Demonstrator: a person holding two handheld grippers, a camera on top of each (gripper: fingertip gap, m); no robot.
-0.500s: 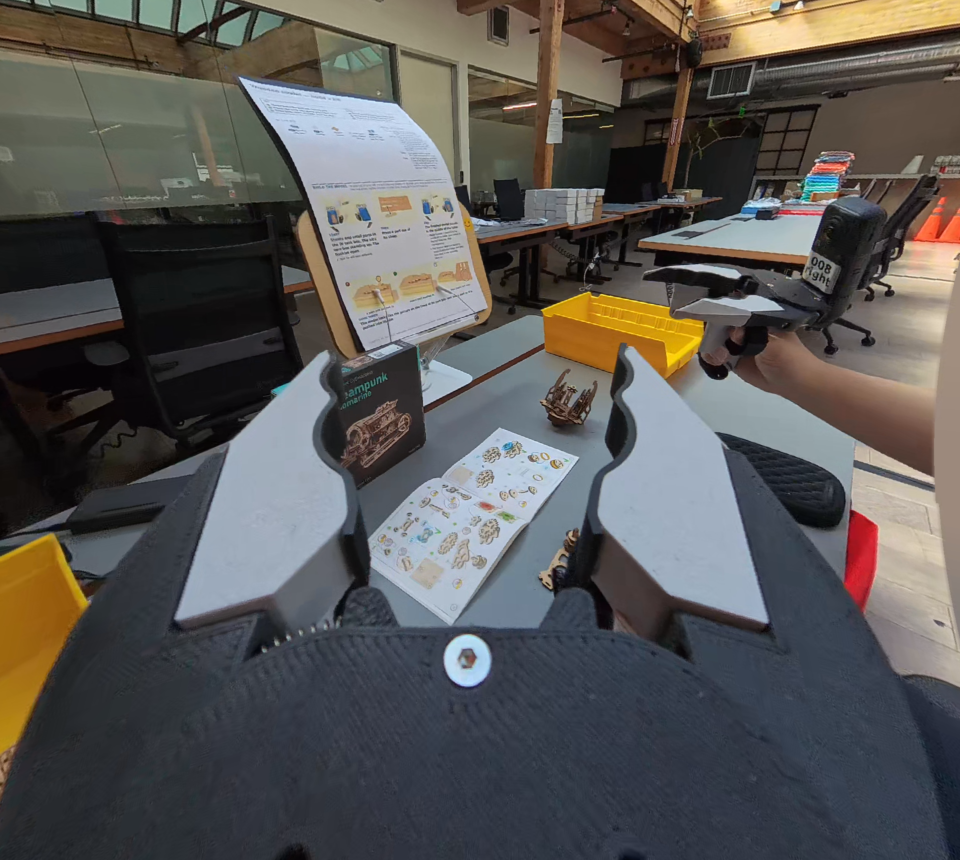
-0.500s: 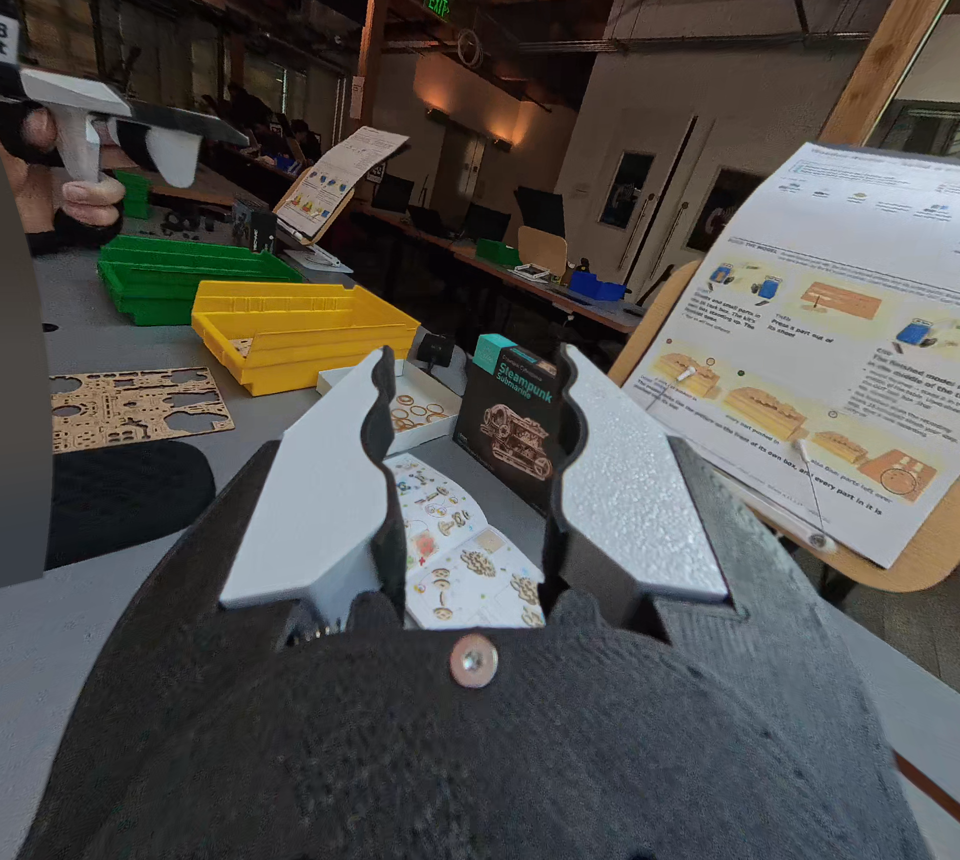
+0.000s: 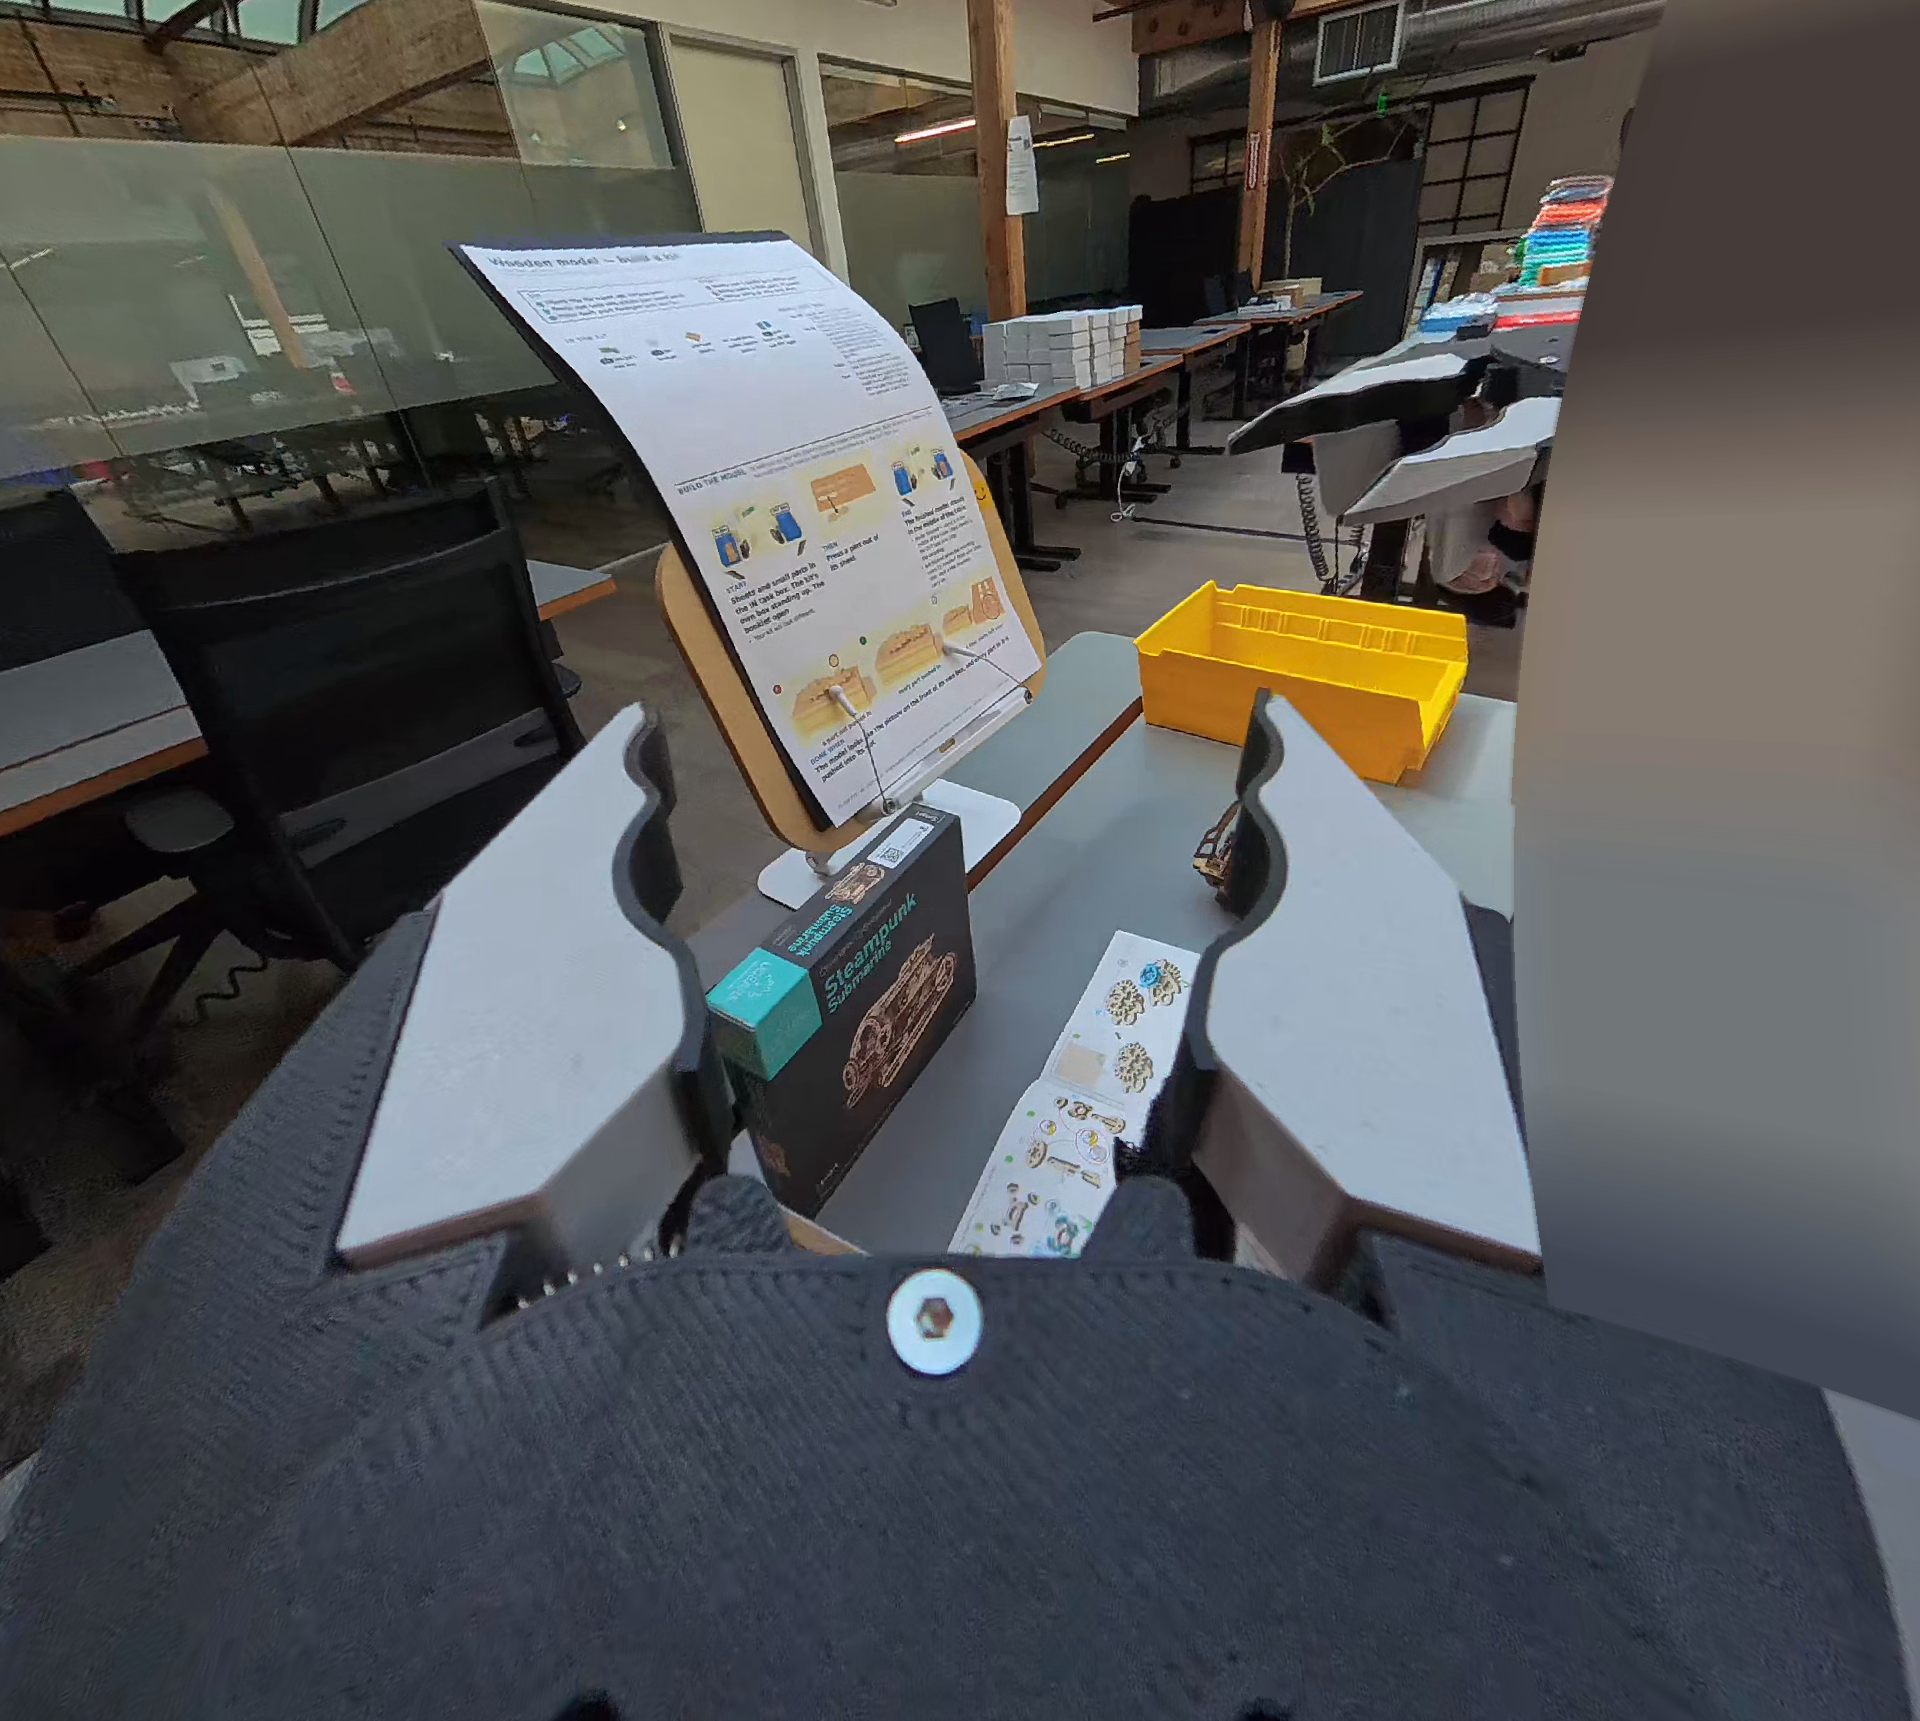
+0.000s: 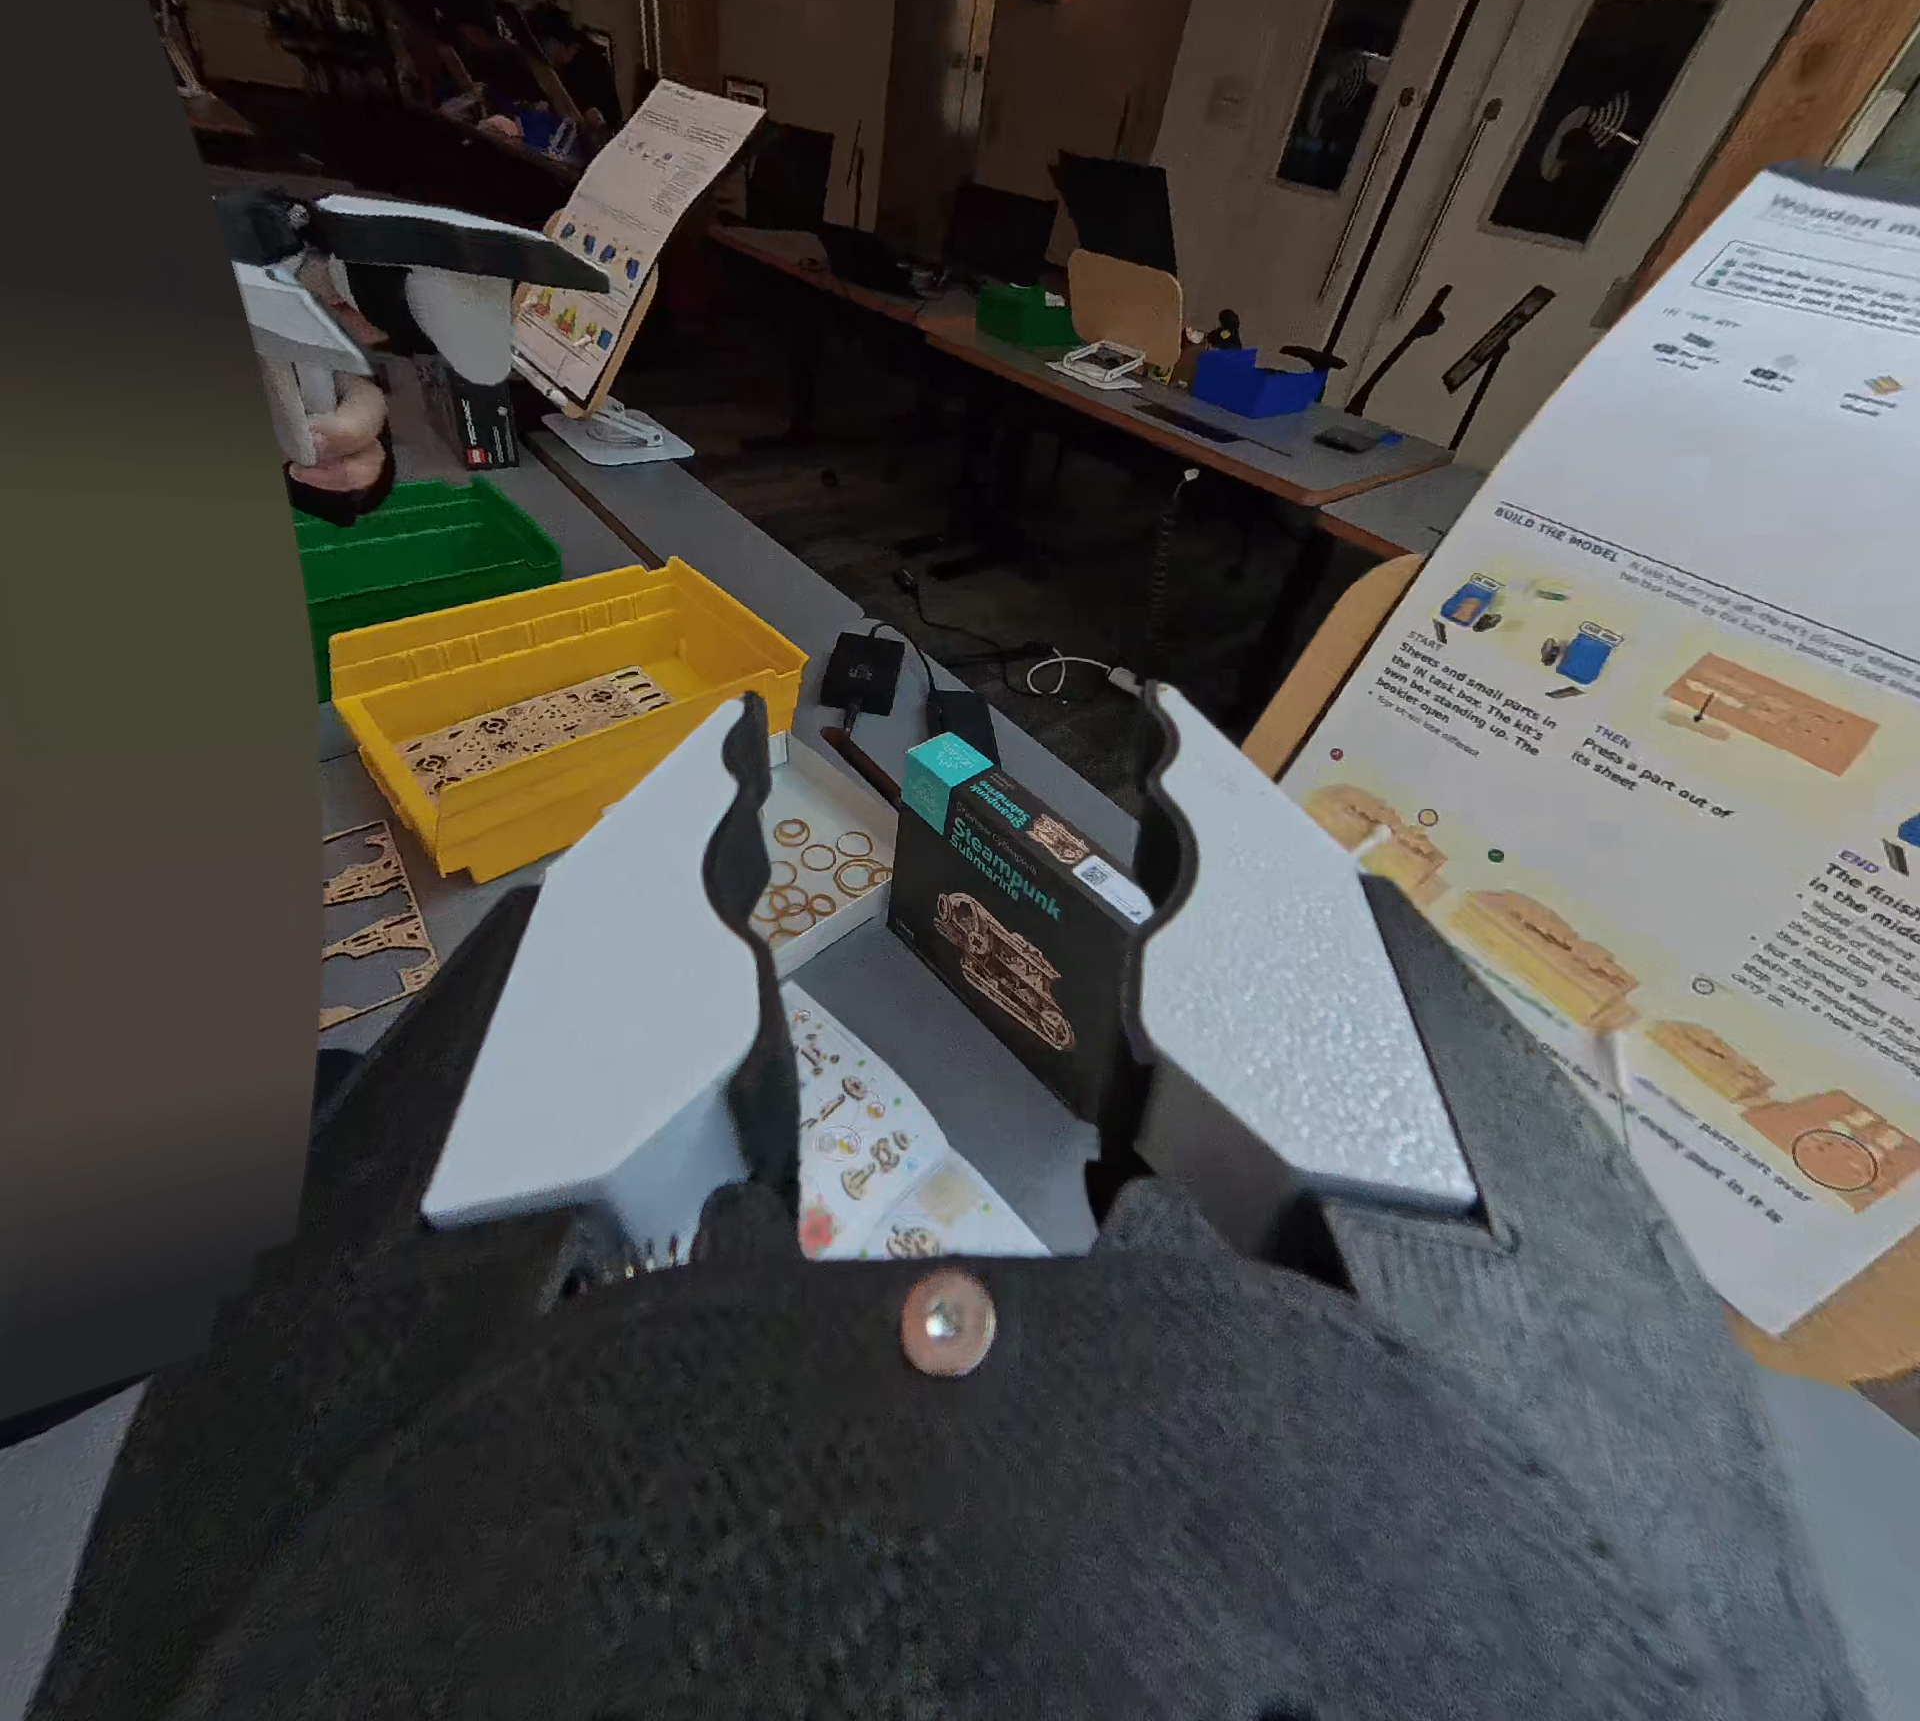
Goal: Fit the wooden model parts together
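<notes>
My left gripper [image 3: 952, 715] is open and empty, held above the grey table [image 3: 1049, 902]. Between its fingers stands the black kit box [image 3: 862, 996], with the open parts booklet [image 3: 1091, 1089] lying to its right. A small, partly built wooden model [image 3: 1214, 850] peeks out behind the right finger. My right gripper [image 4: 951, 703] is open and empty above the same box [image 4: 1008, 923] and booklet [image 4: 862, 1141]. A cut wooden parts sheet [image 4: 530, 721] lies in a yellow bin [image 4: 727, 684], and another sheet [image 4: 369, 913] lies on the table.
An instruction sheet on a wooden stand [image 3: 769, 508] rises behind the box. A second yellow bin [image 3: 1309, 674] sits far right. A white tray of wooden rings [image 4: 821, 871], a green bin [image 4: 426, 549] and a black power adapter [image 4: 862, 669] lie beyond. The other gripper [image 3: 1299, 476] hovers at the right.
Both grippers have swung toward the kit box, which now sits between the fingers in each view. The wooden model has slipped behind my left gripper's right finger. Both stay open.
</notes>
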